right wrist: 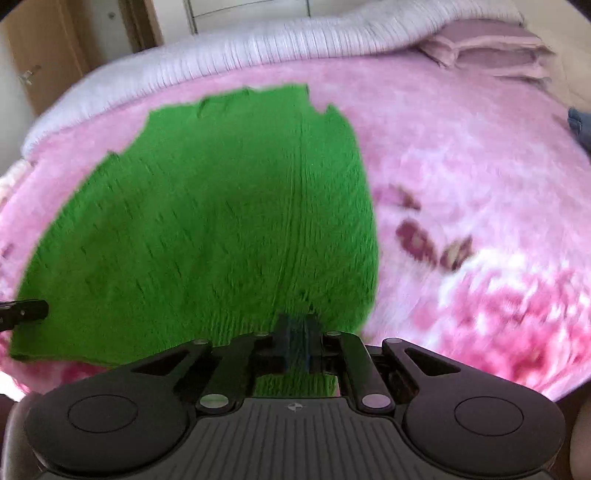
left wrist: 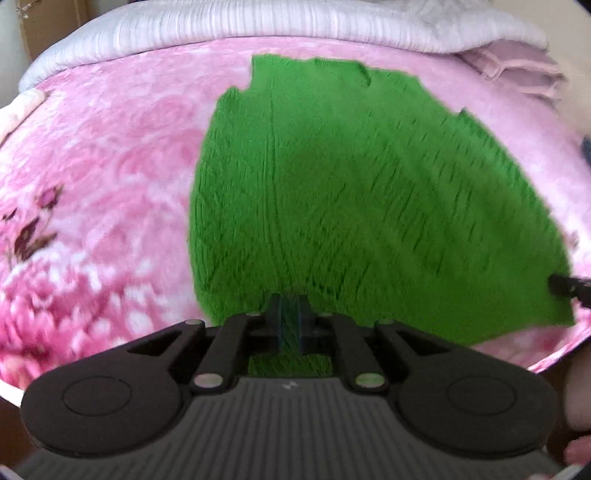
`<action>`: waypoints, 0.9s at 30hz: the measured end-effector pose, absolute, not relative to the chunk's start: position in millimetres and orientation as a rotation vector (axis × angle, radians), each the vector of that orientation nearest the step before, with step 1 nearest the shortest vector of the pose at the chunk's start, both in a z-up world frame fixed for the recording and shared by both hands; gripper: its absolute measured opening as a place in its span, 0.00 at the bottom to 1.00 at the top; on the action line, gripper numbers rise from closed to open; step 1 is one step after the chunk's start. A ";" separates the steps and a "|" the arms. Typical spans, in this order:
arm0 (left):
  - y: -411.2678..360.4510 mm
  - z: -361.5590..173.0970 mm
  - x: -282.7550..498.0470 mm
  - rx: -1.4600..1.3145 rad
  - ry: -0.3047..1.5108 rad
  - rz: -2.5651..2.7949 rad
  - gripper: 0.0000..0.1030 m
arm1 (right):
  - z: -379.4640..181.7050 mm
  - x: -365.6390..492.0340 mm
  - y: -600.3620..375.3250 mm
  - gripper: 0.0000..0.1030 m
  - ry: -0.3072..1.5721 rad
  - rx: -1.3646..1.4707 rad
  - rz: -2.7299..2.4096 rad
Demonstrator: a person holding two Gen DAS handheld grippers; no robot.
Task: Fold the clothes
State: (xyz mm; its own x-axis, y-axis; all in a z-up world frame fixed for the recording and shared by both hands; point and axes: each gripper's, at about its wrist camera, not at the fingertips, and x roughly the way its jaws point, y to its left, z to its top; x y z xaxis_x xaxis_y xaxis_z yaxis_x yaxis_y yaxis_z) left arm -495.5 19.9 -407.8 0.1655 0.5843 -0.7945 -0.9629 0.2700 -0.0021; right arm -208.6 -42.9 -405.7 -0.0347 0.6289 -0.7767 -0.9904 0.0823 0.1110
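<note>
Pink floral blanket [left wrist: 110, 155] covers the bed, dark flower print on it [right wrist: 432, 236]. White ribbed quilt [left wrist: 258, 26] bunched along the blanket's far edge. Folded mauve pillow or cloth [right wrist: 491, 51] at the blanket's far right corner, touching the quilt. Wooden cabinet with a metal handle [right wrist: 33, 74] beyond the blanket's far left corner. Something dark blue [right wrist: 580, 122] at the blanket's right edge, too cropped to identify.

Both tongs — left tongs [left wrist: 290, 308], right tongs [right wrist: 295, 328] — angled downward, pinched nearly closed.
</note>
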 end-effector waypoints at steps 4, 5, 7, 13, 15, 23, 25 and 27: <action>-0.4 -403.1 -489.9 -0.543 0.826 1.219 0.06 | -405.3 -212.8 -58.6 0.07 0.826 -0.603 1.392; -3.4 -400.0 -490.5 -0.556 0.835 1.220 0.06 | -403.9 -210.5 -62.4 0.07 0.849 -0.598 1.387; -11.0 -391.4 -494.3 -0.596 0.812 1.217 0.07 | -399.6 -205.9 -69.9 0.08 0.896 -0.578 1.373; -42.9 -363.0 -500.3 -0.596 0.766 1.236 0.16 | -376.8 -208.8 -101.8 0.54 0.927 -0.472 1.384; -51.4 -355.4 -501.8 -0.587 0.759 1.250 0.22 | -369.5 -213.7 -105.8 0.55 0.918 -0.457 1.396; -82.7 -340.5 -506.9 -0.564 0.748 1.282 0.28 | -354.3 -229.0 -125.7 0.55 0.905 -0.457 1.410; -90.9 -338.7 -506.5 -0.554 0.746 1.284 0.29 | -351.9 -233.0 -130.7 0.55 0.895 -0.462 1.421; -98.9 -337.2 -506.5 -0.544 0.741 1.282 0.29 | -350.7 -237.1 -135.0 0.55 0.884 -0.470 1.429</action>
